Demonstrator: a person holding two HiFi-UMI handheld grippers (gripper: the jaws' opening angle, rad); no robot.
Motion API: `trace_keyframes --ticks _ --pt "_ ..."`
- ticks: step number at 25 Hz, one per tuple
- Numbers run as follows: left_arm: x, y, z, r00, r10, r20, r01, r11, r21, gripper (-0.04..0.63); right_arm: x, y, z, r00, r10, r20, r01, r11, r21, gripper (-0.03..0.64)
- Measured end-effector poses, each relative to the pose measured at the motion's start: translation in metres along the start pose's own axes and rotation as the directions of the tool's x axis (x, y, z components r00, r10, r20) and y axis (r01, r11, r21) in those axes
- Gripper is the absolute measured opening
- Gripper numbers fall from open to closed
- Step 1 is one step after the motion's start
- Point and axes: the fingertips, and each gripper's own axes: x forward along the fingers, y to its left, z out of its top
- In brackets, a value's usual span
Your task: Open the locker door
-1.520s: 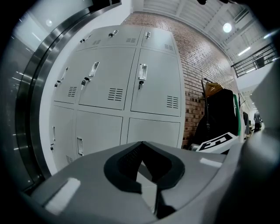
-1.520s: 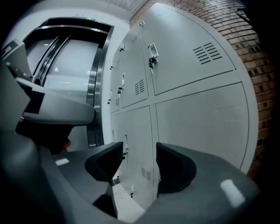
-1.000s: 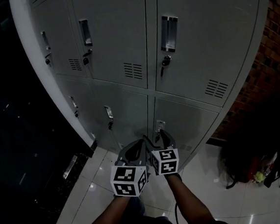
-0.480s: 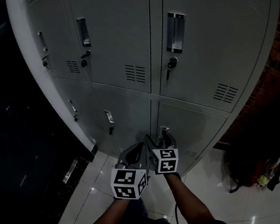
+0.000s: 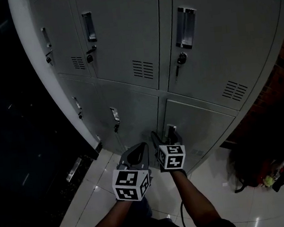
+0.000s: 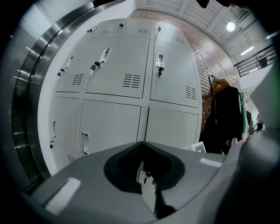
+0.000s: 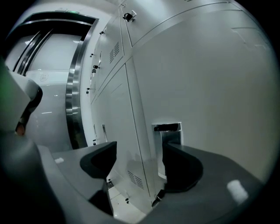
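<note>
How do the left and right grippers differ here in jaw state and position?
The grey left gripper has its jaws together, holding nothing; the grey right gripper has its jaws apart. The right gripper sits close to the recessed metal handle of the lower grey locker door, while the left gripper is held farther back. Both carry black-and-white marker cubes and point toward the lockers.

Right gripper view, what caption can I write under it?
Right gripper, jaws apart, close to the recessed handle of a grey locker door.
</note>
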Motion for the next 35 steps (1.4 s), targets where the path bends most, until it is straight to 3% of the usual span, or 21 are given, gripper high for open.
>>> trace_keyframes --ticks 6,12,25,35 --pt "-0.009 -0.015 0.003 1.000 -0.020 -0.003 0.020 1.000 -0.008 0.006 -0.016 0.006 -0.005 0.999 0.014 -0.033 -0.014 1.000 0.000 0.283" --pt "-0.022 -0.028 0.010 1.000 -0.028 0.006 0.028 0.999 -0.021 0.006 -0.042 0.010 -0.013 0.999 -0.023 -0.047 0.025 0.999 0.028 0.175" --pt "-0.042 -0.051 0.006 0.999 -0.036 0.006 0.036 0.999 -0.031 0.005 -0.089 0.023 -0.028 0.995 -0.013 -0.101 0.016 1.000 0.025 0.124" --pt "-0.063 -0.072 0.003 0.999 -0.033 -0.008 0.032 0.998 -0.060 0.006 -0.131 0.031 -0.039 0.990 -0.004 -0.143 0.006 1.000 0.015 0.122"
